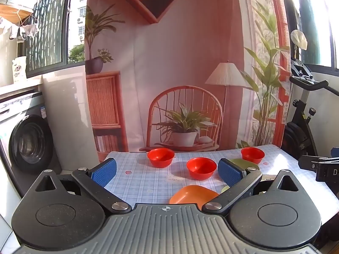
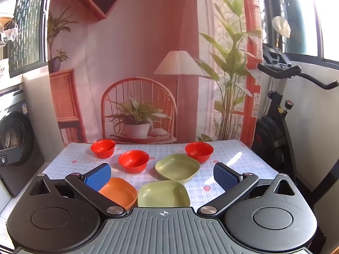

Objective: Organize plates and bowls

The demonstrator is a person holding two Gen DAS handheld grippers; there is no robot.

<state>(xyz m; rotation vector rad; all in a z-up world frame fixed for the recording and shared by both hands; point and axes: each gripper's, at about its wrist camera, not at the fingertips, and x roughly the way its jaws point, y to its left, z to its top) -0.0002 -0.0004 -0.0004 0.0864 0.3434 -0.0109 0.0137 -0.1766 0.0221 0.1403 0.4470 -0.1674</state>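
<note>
Three red bowls stand on the checked table: far left (image 2: pixel 103 148), middle (image 2: pixel 133 161) and far right (image 2: pixel 199 151). An orange square plate (image 2: pixel 118 192) lies near the front left, a green square plate (image 2: pixel 163 193) beside it, and a second green plate (image 2: pixel 177 167) behind. My right gripper (image 2: pixel 162 176) is open and empty above the near plates. My left gripper (image 1: pixel 167 172) is open and empty; the orange plate (image 1: pixel 193 193) lies just below it, with the red bowls (image 1: pixel 200 167) (image 1: pixel 161 157) (image 1: pixel 252 155) ahead.
The table (image 2: pixel 233 154) backs onto a printed backdrop (image 2: pixel 148 63). A washing machine (image 1: pixel 27 141) stands to the left and an exercise bike (image 2: pixel 281 116) to the right. The right gripper's body (image 1: pixel 324 167) shows at the right edge of the left wrist view.
</note>
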